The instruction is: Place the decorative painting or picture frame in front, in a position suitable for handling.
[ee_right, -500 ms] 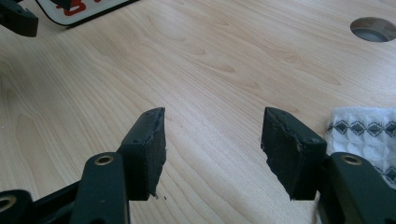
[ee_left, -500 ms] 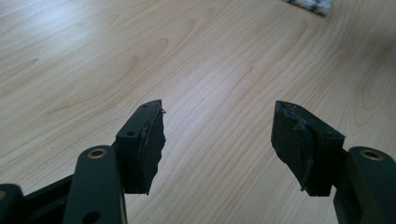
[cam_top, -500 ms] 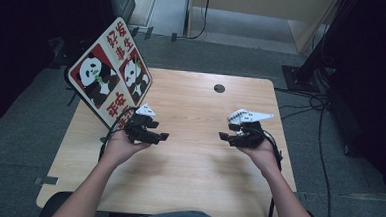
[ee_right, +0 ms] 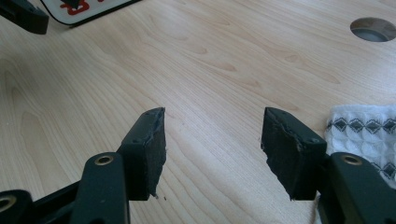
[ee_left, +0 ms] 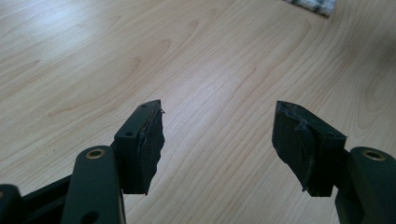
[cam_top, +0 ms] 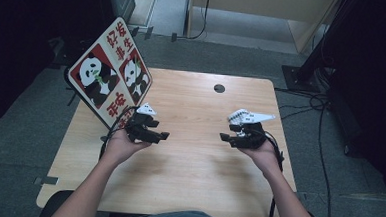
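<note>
Nothing has moved; both tongs [cam_top: 165, 135] [cam_top: 223, 137] gape empty; right gripper view shows a cloth [ee_right: 362, 133].

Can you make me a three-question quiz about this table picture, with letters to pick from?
1. Where does the panda sign stand?
A. at the table's far left edge
B. at the near right corner
C. in the middle of the table

2. How many pandas are on the sign?
A. one
B. two
C. four

3. How are the jaws of the left gripper and the right gripper?
A. both shut tight
B. both open with nothing between them
C. both holding the white cloth

Answers:
1. A, since the high view shows the sign leaning at the wooden table's far left edge.
2. B, as two black-and-white pandas sit side by side on it.
3. B, because each gripper view shows bare wood between the jaws; the white patterned cloth lies beside the right gripper.
</note>
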A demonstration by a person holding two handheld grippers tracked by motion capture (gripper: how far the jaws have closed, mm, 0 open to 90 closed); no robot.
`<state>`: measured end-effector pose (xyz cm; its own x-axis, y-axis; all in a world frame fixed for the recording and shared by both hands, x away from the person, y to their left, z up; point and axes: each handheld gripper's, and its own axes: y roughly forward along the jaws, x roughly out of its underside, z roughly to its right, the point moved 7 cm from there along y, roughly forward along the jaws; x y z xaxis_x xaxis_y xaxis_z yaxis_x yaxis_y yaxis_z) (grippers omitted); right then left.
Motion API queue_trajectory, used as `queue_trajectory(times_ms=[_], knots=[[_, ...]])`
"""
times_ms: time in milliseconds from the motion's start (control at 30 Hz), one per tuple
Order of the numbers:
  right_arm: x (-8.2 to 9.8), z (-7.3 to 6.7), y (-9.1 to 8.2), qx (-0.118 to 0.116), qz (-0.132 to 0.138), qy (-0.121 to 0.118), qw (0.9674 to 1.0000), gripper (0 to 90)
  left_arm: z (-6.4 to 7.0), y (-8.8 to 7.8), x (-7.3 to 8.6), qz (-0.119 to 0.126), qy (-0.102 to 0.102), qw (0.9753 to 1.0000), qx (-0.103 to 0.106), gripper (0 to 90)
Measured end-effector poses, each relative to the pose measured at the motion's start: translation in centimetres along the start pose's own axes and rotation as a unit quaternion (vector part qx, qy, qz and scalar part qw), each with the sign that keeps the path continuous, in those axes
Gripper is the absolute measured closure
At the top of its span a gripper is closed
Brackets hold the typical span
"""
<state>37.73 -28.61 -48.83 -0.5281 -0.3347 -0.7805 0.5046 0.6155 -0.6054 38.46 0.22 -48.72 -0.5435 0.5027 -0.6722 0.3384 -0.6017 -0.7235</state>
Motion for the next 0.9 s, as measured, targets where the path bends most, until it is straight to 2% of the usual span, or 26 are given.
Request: queue_trajectory(times_ms=[167, 267, 367, 533, 633, 733, 900], knots=[[0.1, -0.1, 0.1, -0.004, -0.005, 0.001, 1.0, 41.2, 0.1, -0.3, 0.0, 0.005, -0.009, 0.9999, 0.003, 34.3], [-0.1, -0.3, 0.3, -0.006, -0.006, -0.007, 0.9999, 41.2, 0.1, -0.8, 0.4, 0.005, -0.01, 0.9999, -0.002, 34.3], [-0.7, -0.2, 0.6, -0.01, -0.002, -0.008, 0.9999, 41.2, -0.1, -1.5, 0.9, 0.004, -0.014, 0.9999, -0.007, 34.3], [-1.1, -0.3, 1.2, -0.018, -0.008, -0.013, 0.9997, 41.1, -0.5, -3.2, 1.2, 0.018, -0.024, 0.9994, -0.018, 34.5], [-1.2, -0.4, 1.3, -0.02, -0.003, -0.014, 0.9997, 41.1, -0.6, -3.8, 1.3, 0.018, -0.023, 0.9994, -0.018, 34.5], [-1.3, -0.4, 1.6, -0.022, -0.007, -0.016, 0.9996, 41.1, -0.8, -4.9, 1.5, 0.019, -0.009, 0.9995, -0.021, 34.5], [-1.4, -0.5, 1.7, -0.025, -0.008, -0.017, 0.9995, 41.1, -1.0, -6.8, 2.2, 0.023, -0.011, 0.9993, -0.029, 34.8]])
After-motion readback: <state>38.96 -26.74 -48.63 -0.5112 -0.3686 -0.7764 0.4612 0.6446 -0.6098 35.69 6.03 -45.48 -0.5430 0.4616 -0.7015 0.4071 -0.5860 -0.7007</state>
